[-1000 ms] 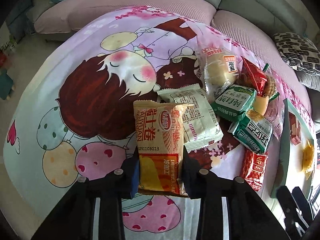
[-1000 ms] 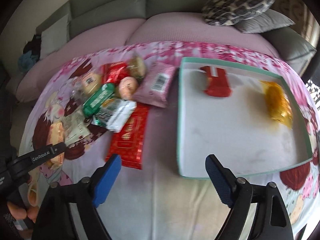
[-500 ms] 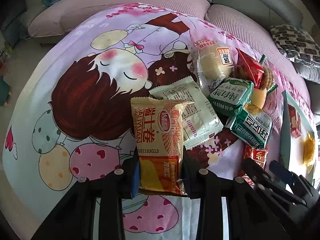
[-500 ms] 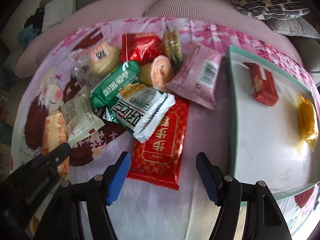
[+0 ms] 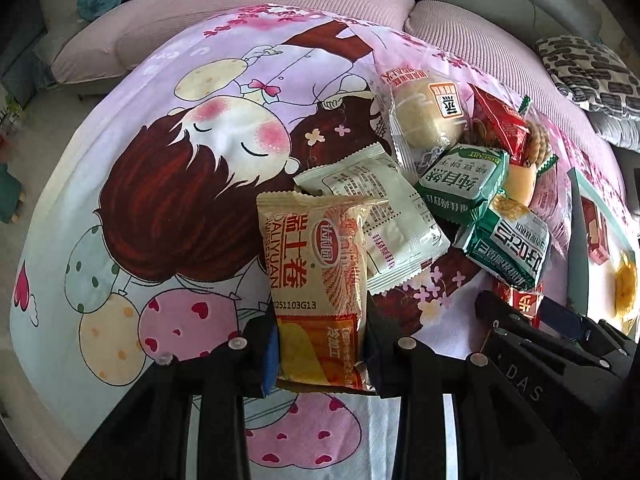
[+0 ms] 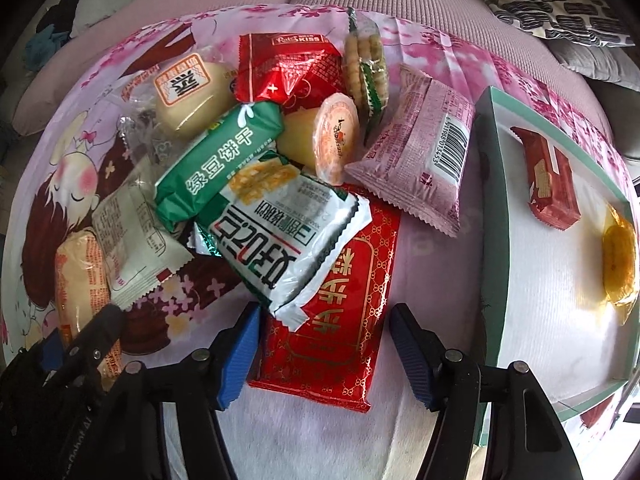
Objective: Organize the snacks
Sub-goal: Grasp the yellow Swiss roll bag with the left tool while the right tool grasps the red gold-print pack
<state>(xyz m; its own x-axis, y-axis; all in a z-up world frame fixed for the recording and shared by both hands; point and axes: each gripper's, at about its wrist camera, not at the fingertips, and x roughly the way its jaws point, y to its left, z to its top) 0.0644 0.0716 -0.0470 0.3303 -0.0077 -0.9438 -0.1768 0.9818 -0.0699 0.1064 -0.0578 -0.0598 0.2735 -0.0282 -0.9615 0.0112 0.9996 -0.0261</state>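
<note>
The right gripper (image 6: 324, 350) has swung from the tray (image 6: 494, 240) to the snack pile, its fingers just closing, still apart, astride the red packet (image 6: 340, 320); the left gripper (image 5: 320, 354) stays clamped on the orange packet (image 5: 316, 276); cartoon blanket (image 5: 160, 184) covers the surface, sofa (image 5: 280, 4) at twelve o'clock.

Cloth (image 5: 168, 208): lilac, cartoon print with red-brown hair and spotted balloons. Roll pack (image 5: 316, 280): tan and orange, red lettering. Long pack (image 6: 340, 320): red with gold lattice. Tray (image 6: 490, 200): teal rim, white floor. Cushion (image 6: 548, 4): black-and-cream blotches. Claw pads (image 6: 240, 356): blue.
</note>
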